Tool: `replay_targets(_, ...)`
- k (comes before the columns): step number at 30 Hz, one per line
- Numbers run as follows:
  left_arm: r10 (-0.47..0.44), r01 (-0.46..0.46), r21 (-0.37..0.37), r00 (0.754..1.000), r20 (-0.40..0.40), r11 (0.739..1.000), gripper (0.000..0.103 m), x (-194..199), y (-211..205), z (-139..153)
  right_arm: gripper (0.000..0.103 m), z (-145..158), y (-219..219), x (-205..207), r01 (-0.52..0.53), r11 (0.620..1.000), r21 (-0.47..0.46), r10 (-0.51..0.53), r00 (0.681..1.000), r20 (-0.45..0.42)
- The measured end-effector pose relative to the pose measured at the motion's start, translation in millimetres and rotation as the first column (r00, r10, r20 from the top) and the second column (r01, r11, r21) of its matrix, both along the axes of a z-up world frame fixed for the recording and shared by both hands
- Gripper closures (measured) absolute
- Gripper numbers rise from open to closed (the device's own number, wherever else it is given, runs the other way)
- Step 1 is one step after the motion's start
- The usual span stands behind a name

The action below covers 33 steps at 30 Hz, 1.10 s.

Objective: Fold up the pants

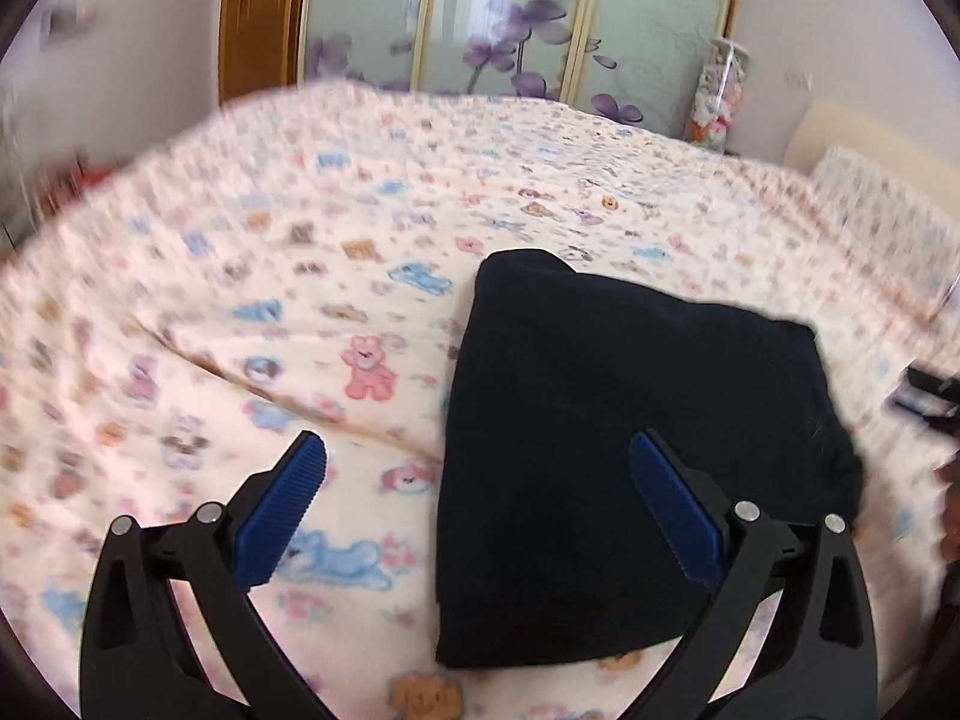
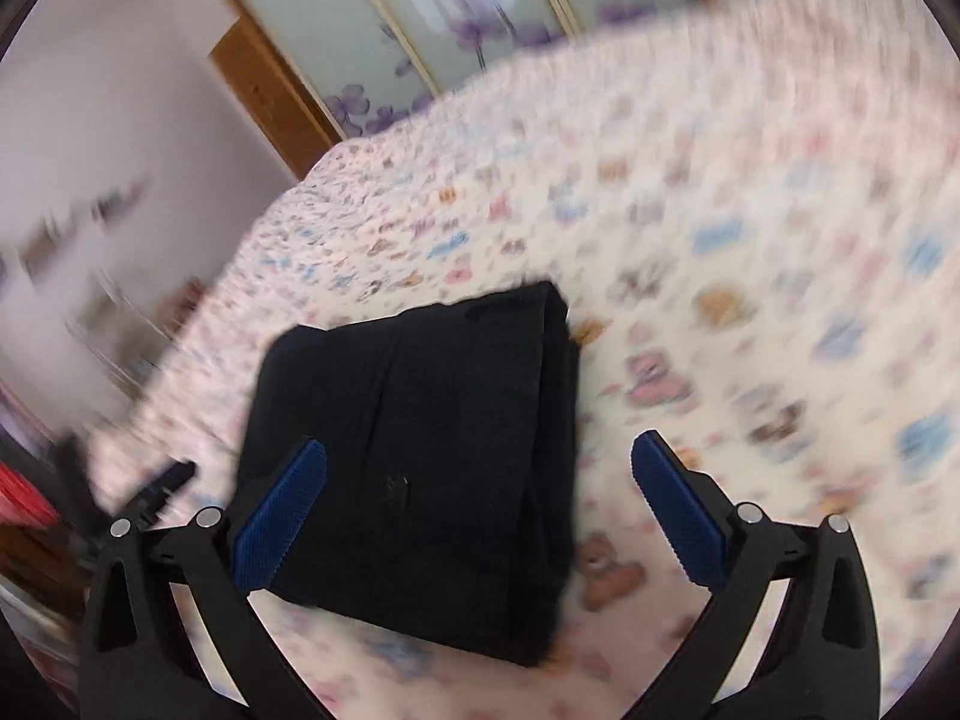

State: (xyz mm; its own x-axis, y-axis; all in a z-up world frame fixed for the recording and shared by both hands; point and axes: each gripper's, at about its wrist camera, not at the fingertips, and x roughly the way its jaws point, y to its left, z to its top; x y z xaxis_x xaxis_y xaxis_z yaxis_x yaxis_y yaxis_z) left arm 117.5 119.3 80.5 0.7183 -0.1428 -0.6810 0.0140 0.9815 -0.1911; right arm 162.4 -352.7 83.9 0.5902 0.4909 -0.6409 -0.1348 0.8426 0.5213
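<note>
Pants (image 1: 630,450), dark navy or black, lie folded into a compact, thick rectangle on the bedspread (image 1: 300,300). No brand, label or legible writing shows on them or anywhere else; motion blur smears both views, so small print could be missed. In the right wrist view the stacked fold layers show along the bundle's right side (image 2: 558,450), and a seam runs down its top face.

The left gripper (image 1: 477,468) hangs above the bed with its jaws spread wide and nothing between them; its right finger (image 1: 672,510) overlaps the pants in the picture, while its left one sits over bare bedspread. The right gripper (image 2: 477,468) is likewise wide apart and empty, its left finger (image 2: 282,516) over the pants' near left corner.

The bedspread is soft, pale cream fleece printed with pink, blue and brown cartoon animals, slightly creased left of the pants. Open bedding surrounds the bundle on every side. Beyond the bed's far edge stand frosted sliding doors (image 1: 510,30) with purple flowers and a wooden frame (image 1: 258,18).
</note>
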Motion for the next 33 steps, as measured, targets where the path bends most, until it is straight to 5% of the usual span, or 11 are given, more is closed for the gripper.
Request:
replay_targets(6,-0.03,0.022,-0.087,0.994,-0.1,0.996,0.002,30.7,13.8,-11.6,0.001,-32.1,-8.4,41.1,-0.054,0.973,0.226,0.086,0.987,-0.134)
replay_targets(15,-0.03,-0.004,-0.187,0.983,-0.18,0.982,0.002,45.2,26.5,-38.9,0.001,-62.4,7.5,62.5,-0.091,0.984,0.154,0.125,0.966,-0.228)
replay_targets(22,-0.091,0.017,-0.294,0.966,-0.241,0.956,0.002,62.7,25.5,-52.6,0.001,-59.4,19.6,56.0,-0.226,0.963,0.148,0.251,0.952,-0.174)
replay_targets(28,-0.15,0.048,-0.357,0.953,-0.264,0.933,0.002,75.8,19.4,-59.2,0.001,-71.9,11.0,62.9,-0.215,0.946,0.241,0.255,0.956,-0.146)
replay_targets(33,-0.22,0.1,-0.409,0.94,-0.259,0.907,0.002,84.9,9.1,-58.1,0.001,-68.1,2.1,49.2,-0.288,0.894,0.342,0.313,0.95,-0.017)
